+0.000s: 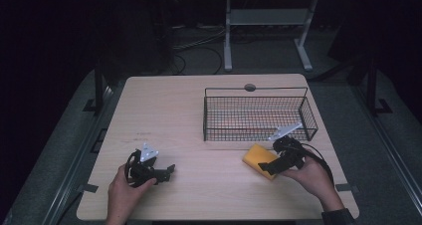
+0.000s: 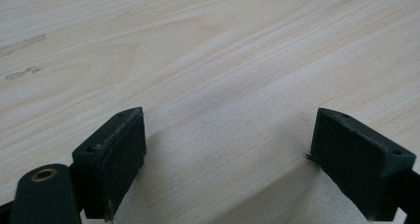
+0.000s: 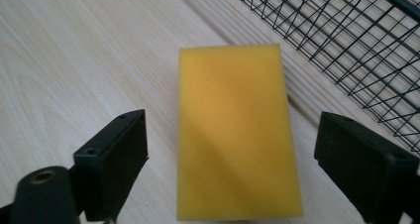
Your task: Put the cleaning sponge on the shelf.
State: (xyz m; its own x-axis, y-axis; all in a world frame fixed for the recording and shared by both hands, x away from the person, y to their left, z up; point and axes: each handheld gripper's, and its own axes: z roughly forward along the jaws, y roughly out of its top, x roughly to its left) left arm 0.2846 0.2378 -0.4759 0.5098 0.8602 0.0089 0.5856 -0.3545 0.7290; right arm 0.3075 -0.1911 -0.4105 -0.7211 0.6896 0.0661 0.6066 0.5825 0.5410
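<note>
1. The yellow sponge (image 3: 239, 135) lies flat on the table (image 1: 189, 110), at about 5 o'clock, just beside the wire basket (image 1: 259, 116).
2. Right tongs (image 1: 272, 166) are spread, with the sponge between the jaws but unpressed; left tongs (image 1: 166, 172) are spread and empty at 7 o'clock.
3. Risk: closing off-centre could squash or tilt the soft sponge, or lifting could snag the basket rim.
4. Count: one sponge, one basket, two tongs.

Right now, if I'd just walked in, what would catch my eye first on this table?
Probably the bright yellow sponge, lying flat on the pale wooden table between the open jaws of the right gripper. Just beyond it stands a black wire basket. The left gripper hovers open over bare wood.
</note>
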